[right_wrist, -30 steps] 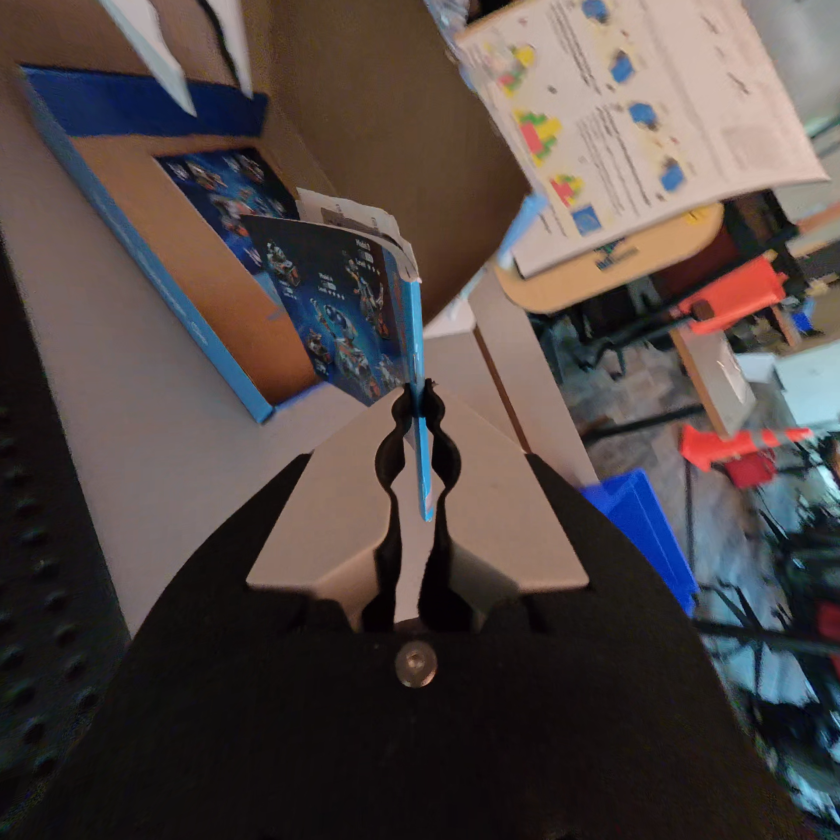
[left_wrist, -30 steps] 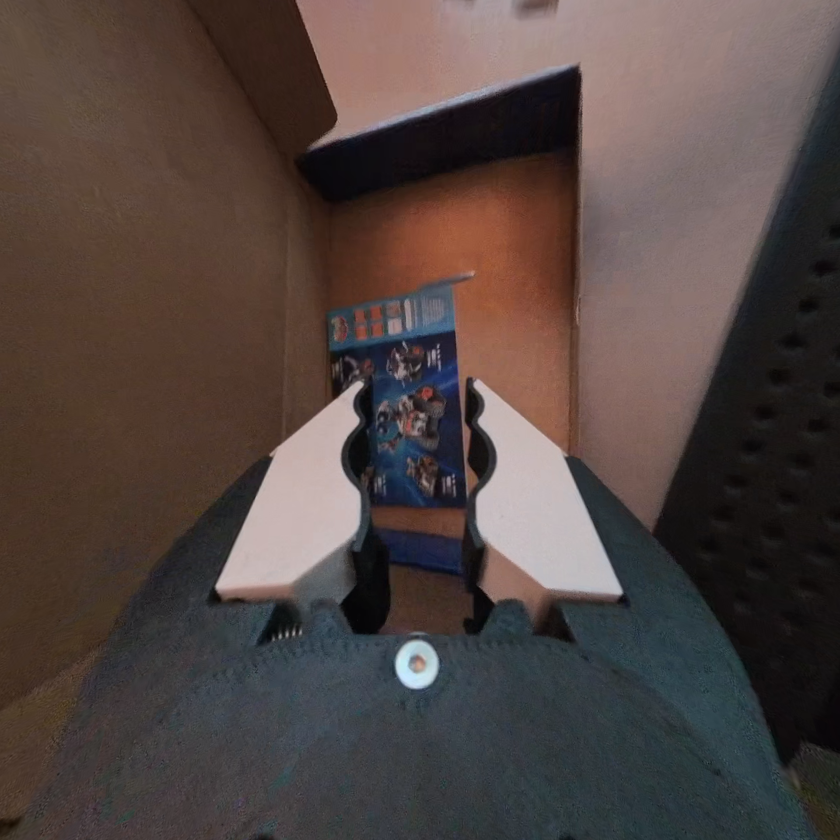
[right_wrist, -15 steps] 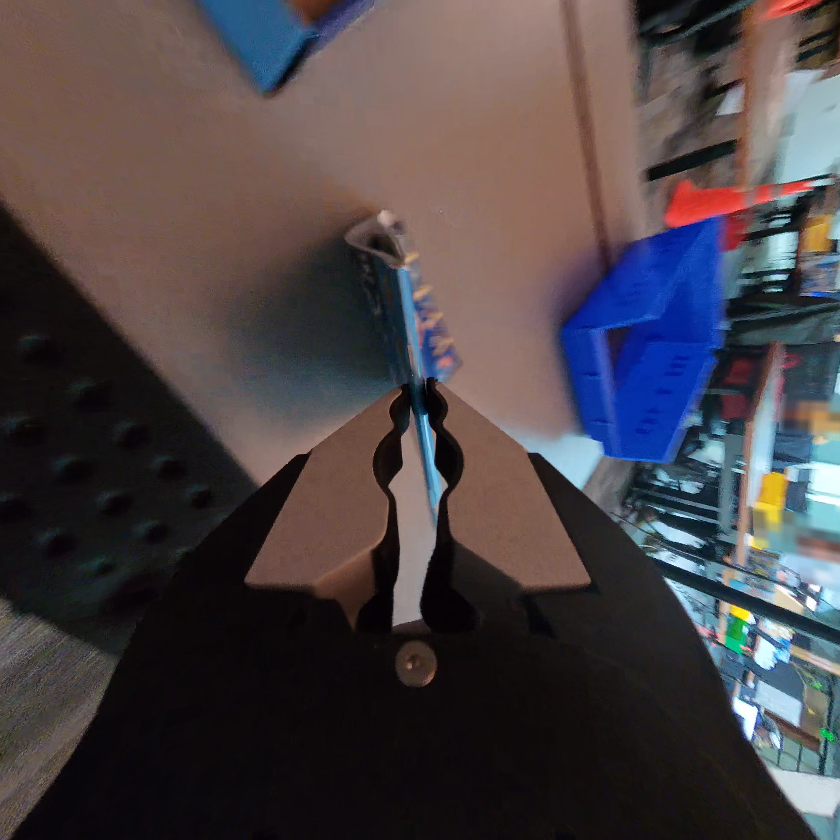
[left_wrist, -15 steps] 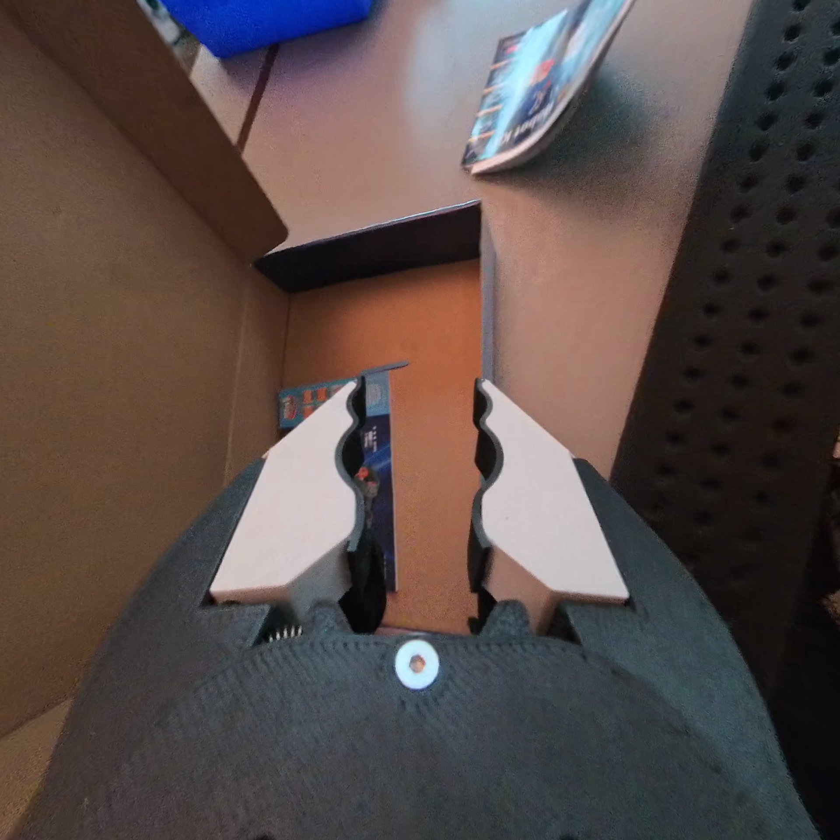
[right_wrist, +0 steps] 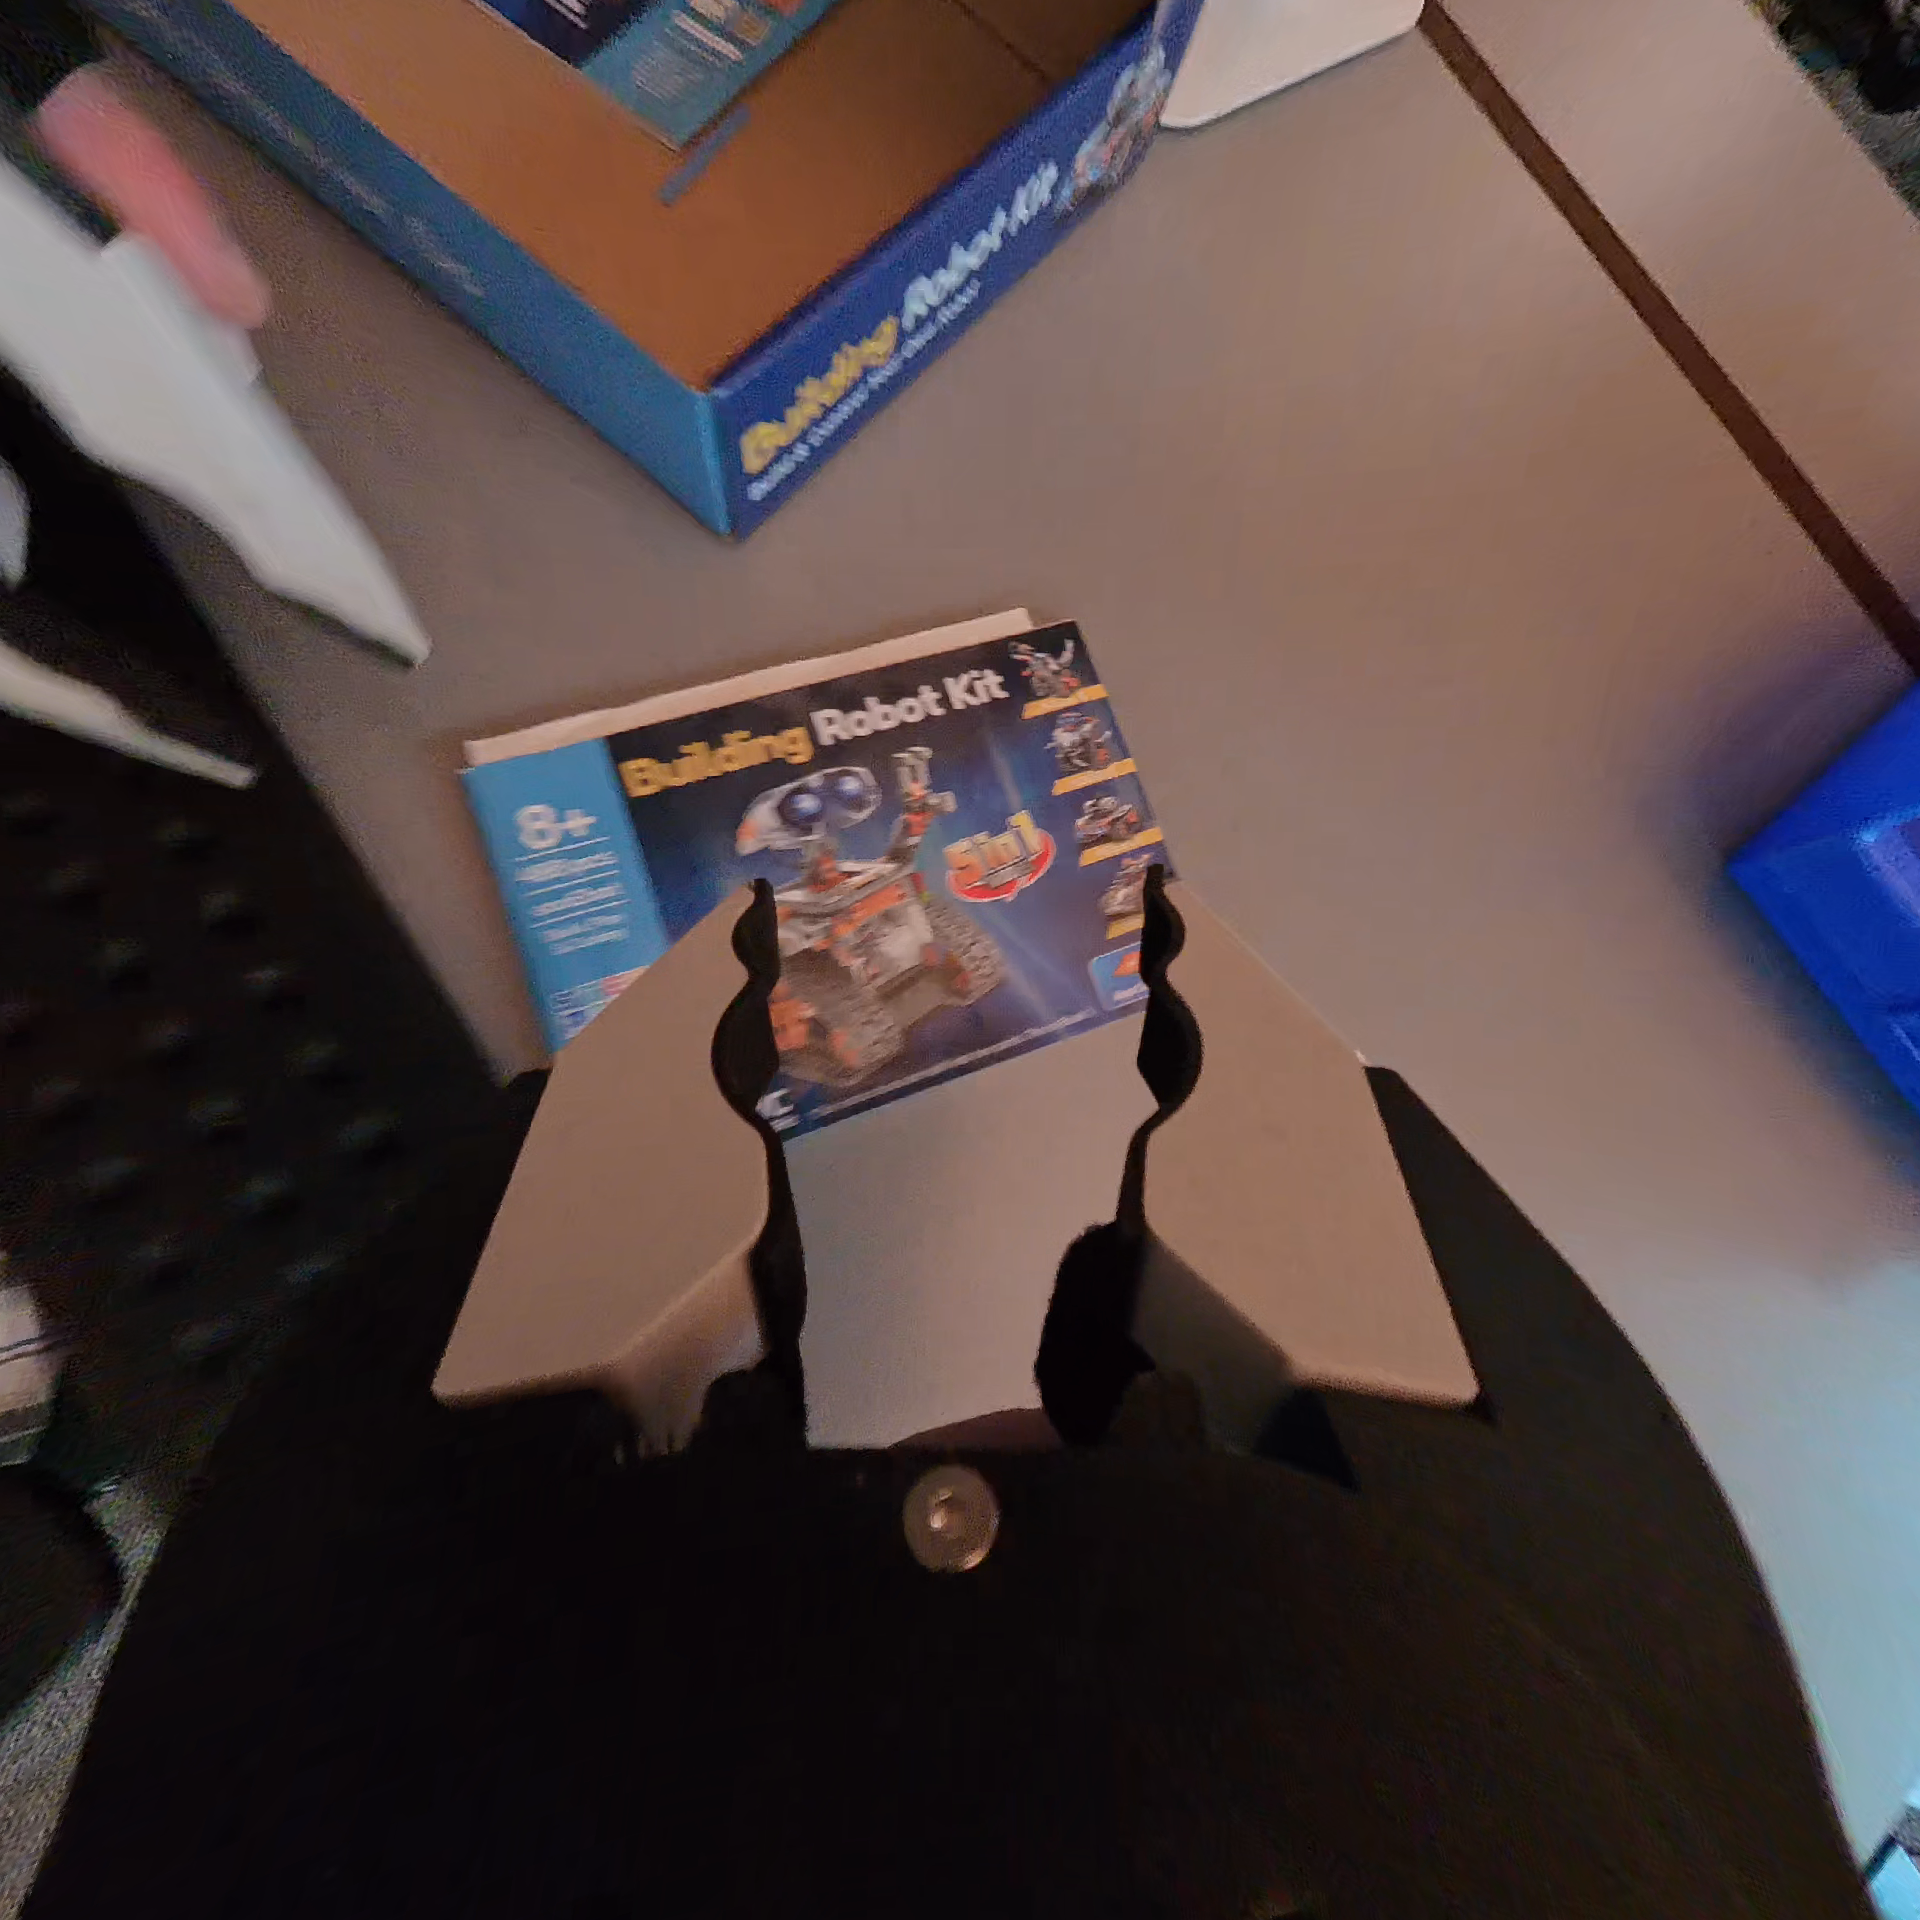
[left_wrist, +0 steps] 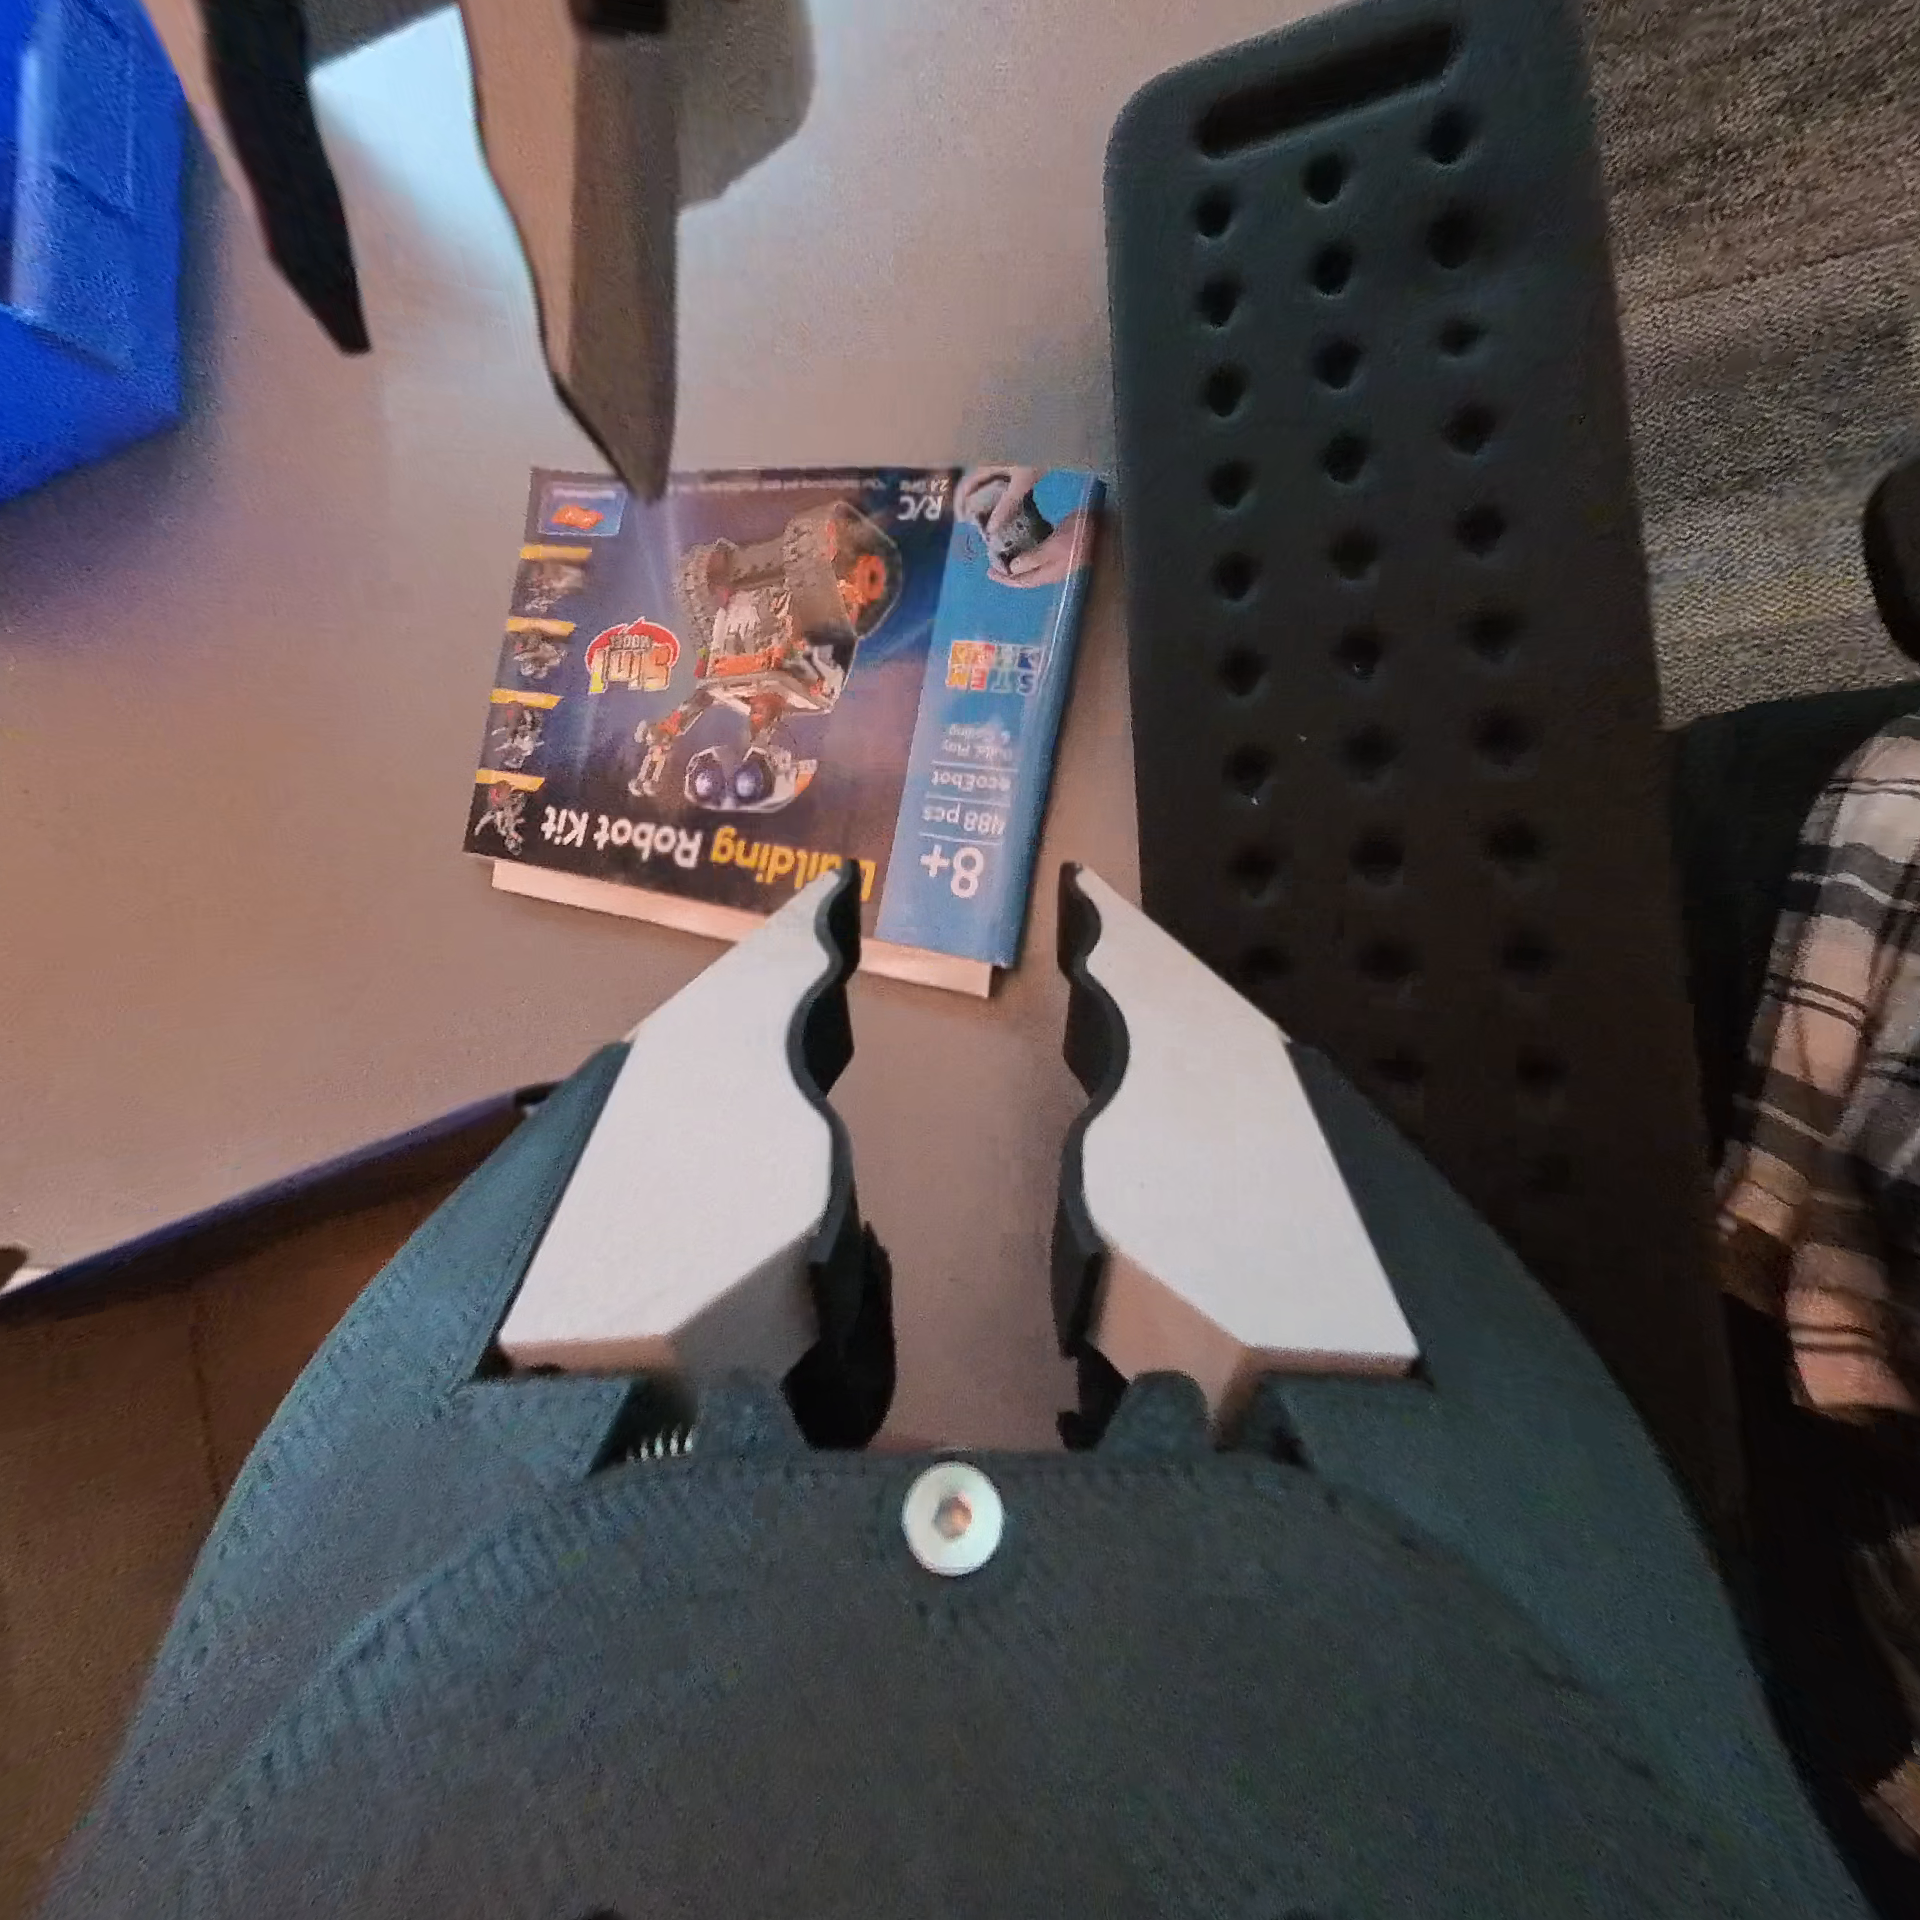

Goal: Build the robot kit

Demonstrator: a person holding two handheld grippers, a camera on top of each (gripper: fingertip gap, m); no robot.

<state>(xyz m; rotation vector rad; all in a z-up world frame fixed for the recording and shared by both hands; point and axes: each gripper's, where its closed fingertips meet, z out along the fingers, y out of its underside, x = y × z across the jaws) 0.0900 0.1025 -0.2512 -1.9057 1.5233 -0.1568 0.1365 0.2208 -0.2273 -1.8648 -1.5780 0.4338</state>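
Note:
A blue booklet with a robot picture on its cover [right_wrist: 831, 810] lies flat on the grey table [right_wrist: 1351, 623]. My right gripper [right_wrist: 956, 894] is open and empty, hovering just above the booklet. My left gripper [left_wrist: 961, 894] is open and empty, its tips just short of the booklet's near edge [left_wrist: 790, 707]. The right gripper's fingers [left_wrist: 613, 260] show above the booklet's far edge in the left wrist view. The left gripper's white fingers [right_wrist: 208, 468] show at the left of the right wrist view.
An open blue cardboard box [right_wrist: 717, 416] stands beyond the booklet, with another printed sheet [right_wrist: 665, 52] inside. A blue bin [right_wrist: 1849, 904] sits at the right. A black perforated panel [left_wrist: 1371, 623] runs beside the booklet. A person's plaid sleeve [left_wrist: 1849, 1039] is beyond it.
My right gripper carried the booklet out of the box, laid it flat on the table and opened. My left gripper drew back out of the box and now faces the booklet.

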